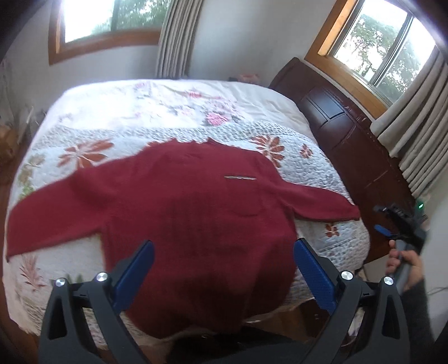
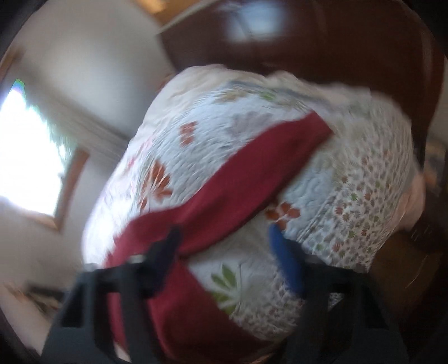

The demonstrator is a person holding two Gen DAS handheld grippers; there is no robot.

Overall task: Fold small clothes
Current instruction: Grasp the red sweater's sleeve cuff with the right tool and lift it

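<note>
A dark red sweater (image 1: 193, 212) lies spread flat on the bed, sleeves out to both sides and its hem hanging over the near edge. My left gripper (image 1: 224, 249) hovers open above the lower body of the sweater, nothing between its blue pads. The right gripper (image 1: 392, 226) shows in the left wrist view at the far right, held in a hand, off the bed's right side. The right wrist view is blurred: my right gripper (image 2: 224, 238) is open above the bed corner, with the sweater's right sleeve (image 2: 252, 173) running diagonally ahead of it.
The bed has a white floral quilt (image 1: 168, 117). A dark wooden headboard (image 1: 344, 123) stands along the right side under a curtained window (image 1: 386, 53). Another window (image 1: 106, 19) is on the far wall. A small thin pale object (image 1: 240, 177) lies on the sweater's chest.
</note>
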